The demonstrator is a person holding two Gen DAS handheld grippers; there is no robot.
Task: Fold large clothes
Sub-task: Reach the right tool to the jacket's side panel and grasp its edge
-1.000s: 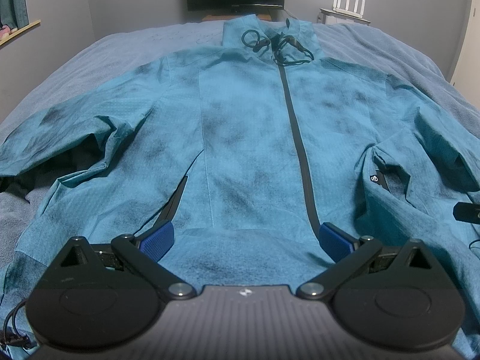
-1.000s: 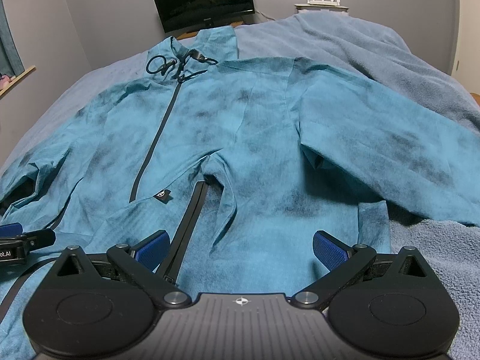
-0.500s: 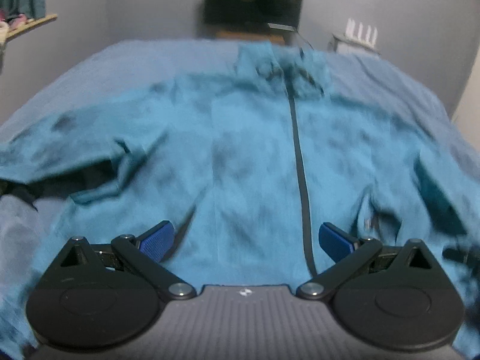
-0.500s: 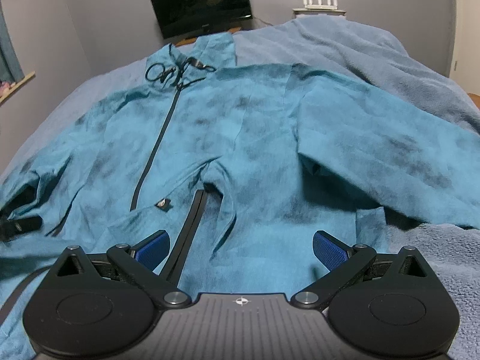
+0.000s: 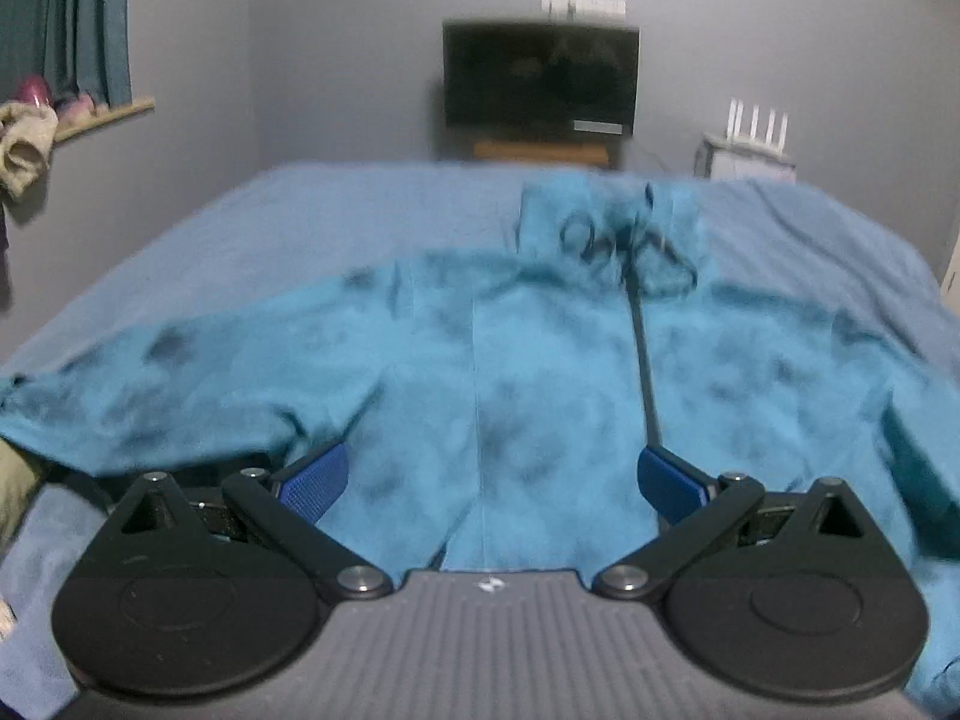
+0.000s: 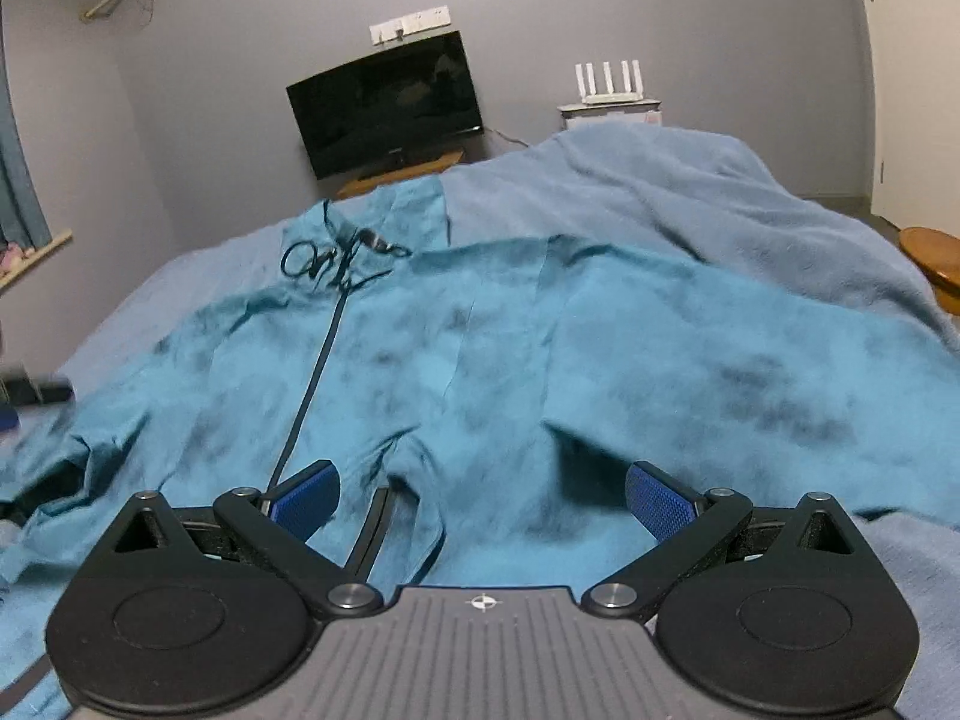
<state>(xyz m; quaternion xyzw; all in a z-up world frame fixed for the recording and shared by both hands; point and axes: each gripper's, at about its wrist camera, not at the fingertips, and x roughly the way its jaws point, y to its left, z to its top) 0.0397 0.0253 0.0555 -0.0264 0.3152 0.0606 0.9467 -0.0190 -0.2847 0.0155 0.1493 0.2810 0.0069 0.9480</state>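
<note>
Wide-open right hand-held gripper (image 6: 480, 495) hangs over teal jacket (image 6: 480, 360) on bed (image 6: 690, 192).

We're in a home bedroom here: a wide bed (image 6: 690, 192) under a blue blanket fills the room, a dark television (image 6: 387, 102) sits on a low wooden stand against the grey wall, a white router (image 6: 609, 84) with its antennas up stands beside it, and teal curtains (image 5: 66, 18) hang at the window ledge.
</note>
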